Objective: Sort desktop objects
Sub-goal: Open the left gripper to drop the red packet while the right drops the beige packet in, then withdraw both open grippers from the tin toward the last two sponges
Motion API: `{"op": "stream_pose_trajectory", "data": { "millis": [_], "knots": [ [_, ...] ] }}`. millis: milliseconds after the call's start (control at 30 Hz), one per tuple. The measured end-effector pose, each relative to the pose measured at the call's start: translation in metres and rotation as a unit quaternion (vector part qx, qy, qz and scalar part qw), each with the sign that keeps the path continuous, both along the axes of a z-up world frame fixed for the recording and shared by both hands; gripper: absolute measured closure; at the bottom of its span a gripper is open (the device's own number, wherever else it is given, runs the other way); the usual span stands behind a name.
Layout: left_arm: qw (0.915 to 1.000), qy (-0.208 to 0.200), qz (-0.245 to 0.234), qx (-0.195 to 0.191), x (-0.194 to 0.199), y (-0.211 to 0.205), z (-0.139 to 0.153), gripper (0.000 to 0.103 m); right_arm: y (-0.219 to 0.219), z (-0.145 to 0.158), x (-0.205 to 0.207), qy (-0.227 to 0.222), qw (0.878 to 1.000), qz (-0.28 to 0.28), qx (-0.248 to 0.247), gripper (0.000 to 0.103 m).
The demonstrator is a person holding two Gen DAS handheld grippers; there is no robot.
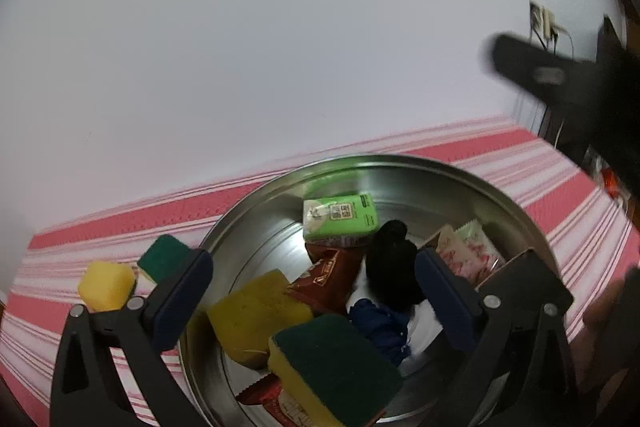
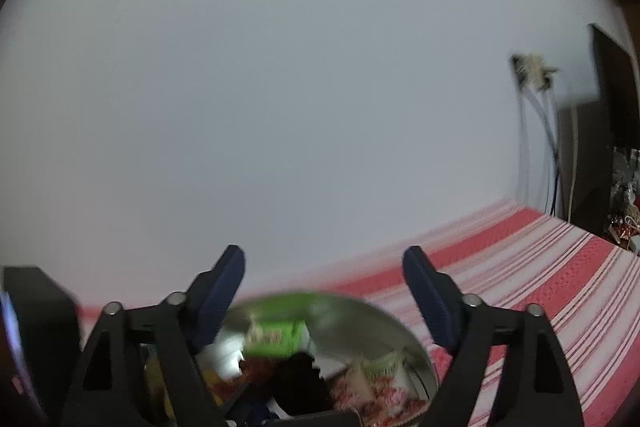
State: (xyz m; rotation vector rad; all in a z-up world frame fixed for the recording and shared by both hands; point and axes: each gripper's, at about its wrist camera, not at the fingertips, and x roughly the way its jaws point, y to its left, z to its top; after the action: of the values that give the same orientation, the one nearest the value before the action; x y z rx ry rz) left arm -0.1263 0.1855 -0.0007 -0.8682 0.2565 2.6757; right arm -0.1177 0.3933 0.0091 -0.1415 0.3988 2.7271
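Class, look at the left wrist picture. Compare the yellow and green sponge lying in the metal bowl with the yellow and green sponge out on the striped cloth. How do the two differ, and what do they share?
The sponge in the bowl rests on other items; the sponge on the cloth lies outside the metal bowl, on the striped cloth. The bowl sponge shows fully; the cloth sponge is partly hidden behind a finger of the left gripper. The bowl sponge looks bigger, being nearer. Both have a green layer over yellow foam.

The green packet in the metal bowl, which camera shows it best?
The left wrist view. There the green packet lies sharp and unobstructed at the far side of the metal bowl, its printed label visible. The right wrist view shows it only as a motion-blurred green shape low in the picture.
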Motion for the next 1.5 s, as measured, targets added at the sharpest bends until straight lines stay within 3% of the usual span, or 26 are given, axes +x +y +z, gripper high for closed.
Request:
{"op": "stream_pose_trajectory", "data": {
  "millis": [200,300,467,700,833,1033,1500],
  "knots": [
    [0.9997,0.006,0.009,0.02,0.002,-0.006,0.0,0.0,-0.007,-0.005,0.033,0.086,0.995,-0.05,-0.004,0.014],
    [0.9996,0.014,0.019,0.013,0.002,-0.009,-0.002,0.0,-0.018,-0.003,0.04,0.11,0.992,-0.063,0.019,0.004],
    [0.9982,0.041,0.036,0.026,0.004,-0.02,-0.002,0.001,-0.048,-0.005,0.054,0.157,0.978,-0.112,0.075,0.001],
    [0.9942,0.078,0.054,0.051,0.01,-0.038,-0.007,0.001,-0.067,-0.009,0.058,0.159,0.972,-0.137,0.107,0.001],
    [0.9928,0.092,0.052,0.057,0.017,-0.041,-0.008,0.001,-0.071,-0.013,0.055,0.123,0.978,-0.135,0.104,0.001],
    [0.9912,0.117,0.053,0.032,0.025,-0.038,-0.015,0.001,-0.079,-0.024,0.053,0.102,0.981,-0.129,0.103,0.001],
    [0.9925,0.101,0.056,0.04,0.034,-0.06,-0.024,0.001,-0.082,-0.028,0.057,0.095,0.984,-0.12,0.094,0.001]
  ]
}}
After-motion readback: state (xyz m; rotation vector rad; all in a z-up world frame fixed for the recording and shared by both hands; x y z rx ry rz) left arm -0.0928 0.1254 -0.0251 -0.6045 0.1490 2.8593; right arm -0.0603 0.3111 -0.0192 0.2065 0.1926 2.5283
